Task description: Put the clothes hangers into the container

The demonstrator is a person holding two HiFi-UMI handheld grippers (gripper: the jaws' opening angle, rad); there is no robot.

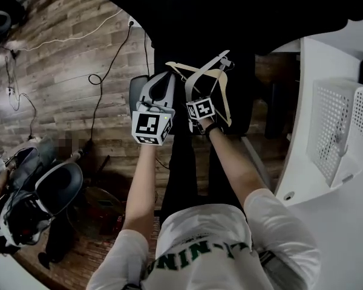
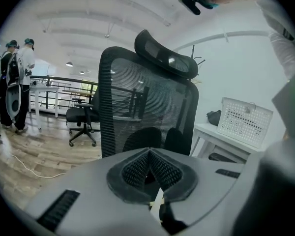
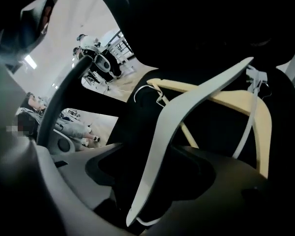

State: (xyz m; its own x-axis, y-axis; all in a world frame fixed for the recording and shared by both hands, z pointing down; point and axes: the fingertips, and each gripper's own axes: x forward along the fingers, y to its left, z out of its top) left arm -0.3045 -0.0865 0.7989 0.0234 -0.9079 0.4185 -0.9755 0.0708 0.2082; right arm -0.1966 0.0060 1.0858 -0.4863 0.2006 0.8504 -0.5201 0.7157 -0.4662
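Observation:
In the head view my right gripper (image 1: 198, 82) holds two clothes hangers over a black office chair (image 1: 187, 29): a white one (image 1: 207, 66) and a beige one (image 1: 225, 98). In the right gripper view the white hanger (image 3: 187, 107) has one arm running between the jaws of the right gripper (image 3: 152, 181), which close on it. The beige hanger (image 3: 221, 97) lies behind it, and both hooks meet at the upper right. My left gripper (image 1: 160, 86) is just left of it, shut with nothing held; its pads meet at the tips (image 2: 150, 163). The white perforated container (image 1: 337, 125) stands on the table to the right.
The black mesh chair back (image 2: 137, 107) fills the space straight ahead. The white table (image 1: 327, 222) runs along the right, with the container (image 2: 246, 122) on it. Cables (image 1: 103, 71) lie on the wood floor at left, and people stand at the far left (image 2: 17, 82).

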